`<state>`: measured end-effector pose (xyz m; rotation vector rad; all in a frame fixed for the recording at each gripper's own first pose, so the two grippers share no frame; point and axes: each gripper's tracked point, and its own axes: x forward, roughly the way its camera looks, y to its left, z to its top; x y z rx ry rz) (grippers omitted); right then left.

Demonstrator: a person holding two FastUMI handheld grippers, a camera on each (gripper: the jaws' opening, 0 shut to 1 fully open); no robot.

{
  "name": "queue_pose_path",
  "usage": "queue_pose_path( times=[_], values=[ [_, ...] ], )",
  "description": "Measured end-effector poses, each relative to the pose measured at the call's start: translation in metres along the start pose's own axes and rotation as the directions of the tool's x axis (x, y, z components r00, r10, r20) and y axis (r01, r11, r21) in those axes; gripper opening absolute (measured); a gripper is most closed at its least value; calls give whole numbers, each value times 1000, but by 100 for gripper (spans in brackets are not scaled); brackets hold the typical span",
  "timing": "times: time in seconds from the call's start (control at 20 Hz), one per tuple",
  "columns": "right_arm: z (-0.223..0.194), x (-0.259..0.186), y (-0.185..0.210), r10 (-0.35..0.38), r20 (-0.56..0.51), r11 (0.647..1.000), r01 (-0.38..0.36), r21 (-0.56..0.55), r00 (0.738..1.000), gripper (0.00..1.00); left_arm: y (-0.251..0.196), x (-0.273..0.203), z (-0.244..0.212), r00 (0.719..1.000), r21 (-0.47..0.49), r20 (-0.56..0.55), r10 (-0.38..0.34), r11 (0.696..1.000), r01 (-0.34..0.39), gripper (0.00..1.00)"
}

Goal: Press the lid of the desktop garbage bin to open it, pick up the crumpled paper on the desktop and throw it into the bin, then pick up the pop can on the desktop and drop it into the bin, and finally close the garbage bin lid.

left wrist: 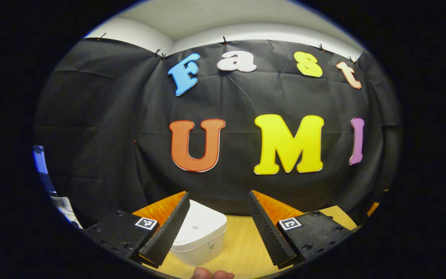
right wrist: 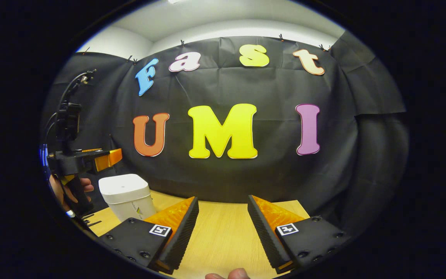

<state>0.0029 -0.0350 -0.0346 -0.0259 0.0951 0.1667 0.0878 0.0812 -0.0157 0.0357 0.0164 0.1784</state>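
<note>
On the wooden table near the black cloth wall stands the white bin, lid down, so pressing it open looks like the step in hand. Raised above and just before it, the left gripper has its fingers spread wide with nothing between them, probably to come down on the lid. Off to the side, the right gripper waits, likewise spread and empty, with the bin well to its left.

Bin is seated on the table, lid down, before the cloth wall. In the left gripper view it is placed just ahead, toward the left finger. In the right gripper view it is set far left, the left gripper held above and left of it.
</note>
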Motion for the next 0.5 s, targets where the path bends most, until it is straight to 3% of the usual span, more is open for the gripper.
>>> queue_pose_path(
  times=[0.2, 0.45, 0.5],
  values=[
    [10, -10, 5, -39, 27, 999, 40, -3, 999, 83, -13, -17, 24, 995, -53, 64, -75, 995, 79, 98],
    [17, -20, 5, -91, 55, 996, 92, -11, 994, 83, -37, -55, 17, 981, -2, 94, -171, 985, 172, 98],
    [18, -23, 3, -101, 60, 995, 102, -15, 993, 83, -40, -57, 16, 978, -4, 95, -184, 983, 185, 87]
  ],
)
